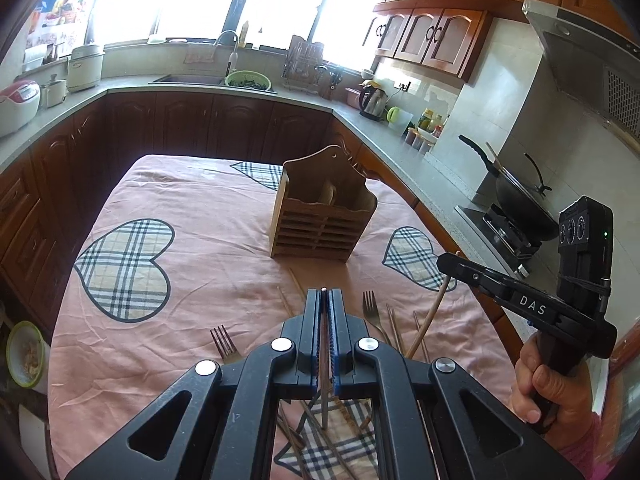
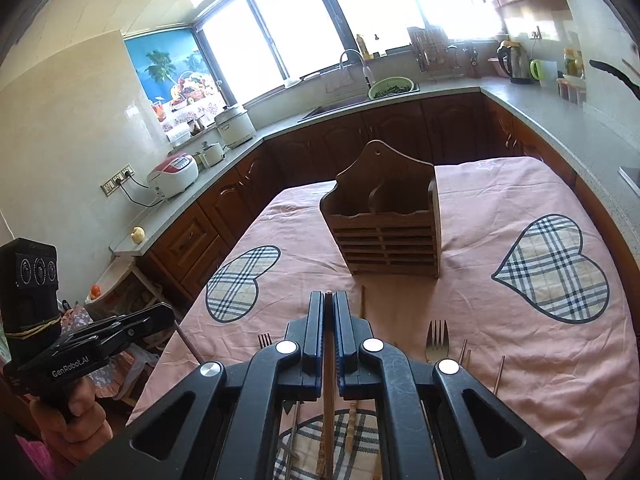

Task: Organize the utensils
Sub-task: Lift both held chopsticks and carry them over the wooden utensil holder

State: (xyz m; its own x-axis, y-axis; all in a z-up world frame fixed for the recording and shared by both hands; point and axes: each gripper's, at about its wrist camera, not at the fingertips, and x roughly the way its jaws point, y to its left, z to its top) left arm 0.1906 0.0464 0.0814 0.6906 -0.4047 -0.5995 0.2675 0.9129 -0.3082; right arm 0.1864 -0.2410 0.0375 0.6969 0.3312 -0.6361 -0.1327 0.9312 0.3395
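A slatted wooden utensil holder (image 1: 324, 212) stands upright mid-table, also in the right wrist view (image 2: 386, 228); its compartments look empty. My left gripper (image 1: 325, 292) is shut on a thin metal utensil handle (image 1: 325, 408), held above the table short of the holder. My right gripper (image 2: 329, 295) is shut on a brown wooden chopstick (image 2: 329, 400), which also shows from the left wrist view (image 1: 430, 320). Forks (image 1: 370, 308) (image 1: 222, 340) and several chopsticks (image 1: 394, 326) lie loose on the cloth below both grippers.
The table carries a pink cloth (image 1: 192, 264) with plaid hearts. Kitchen counters run around it, with a sink (image 1: 192, 79), rice cookers (image 1: 16, 104), a kettle (image 1: 374, 100) and a wok on the stove (image 1: 520, 204). A bowl (image 1: 24, 354) sits below the table's left edge.
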